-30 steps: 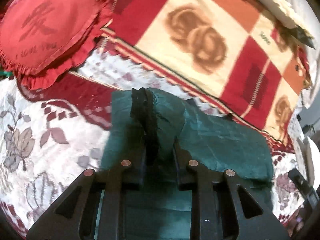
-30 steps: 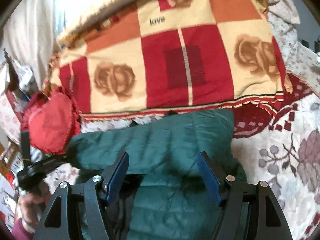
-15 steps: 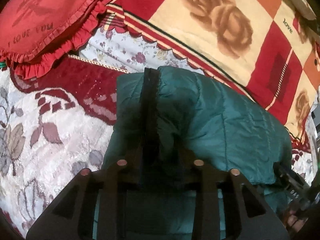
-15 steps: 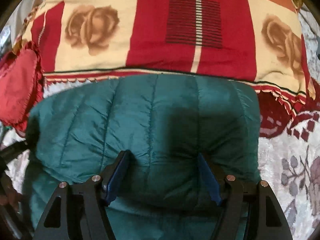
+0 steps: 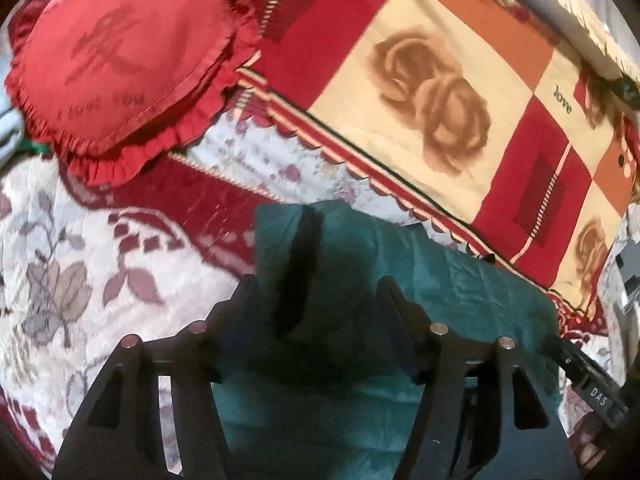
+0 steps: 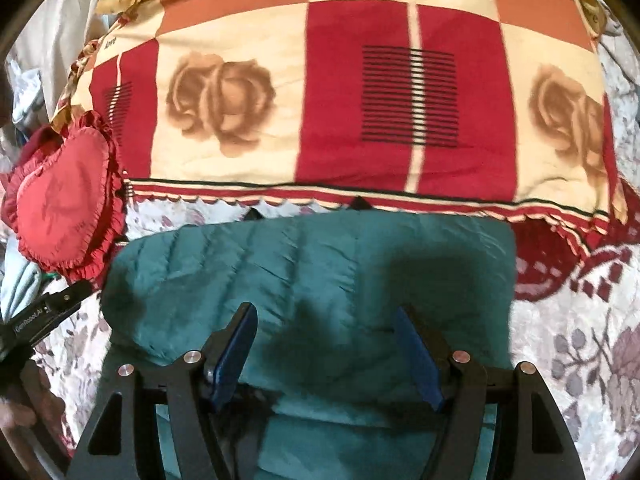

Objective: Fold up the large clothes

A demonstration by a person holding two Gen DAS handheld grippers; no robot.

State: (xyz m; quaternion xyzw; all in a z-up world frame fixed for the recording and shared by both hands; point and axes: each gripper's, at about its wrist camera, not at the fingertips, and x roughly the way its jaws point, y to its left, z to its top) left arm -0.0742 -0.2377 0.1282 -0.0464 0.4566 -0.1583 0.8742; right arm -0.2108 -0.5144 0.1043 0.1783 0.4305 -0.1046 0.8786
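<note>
Green puffy jacket (image 6: 312, 280) folded into a block mid-bed, far edge right up against the rose blanket (image 6: 360, 100). Left claw (image 5: 316, 292) opening, jaws clear of the dark collar ridge between them; right claw (image 6: 324, 320) spread wide over the fold, gripping nothing. Best to lift straight off, no snagging. Only left view shows that ridge; only right view the whole top panel.

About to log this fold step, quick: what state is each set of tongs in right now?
Left tongs: opening, green jacket edge between them, not pinched.
Right tongs: open over the jacket, holding nothing.
</note>
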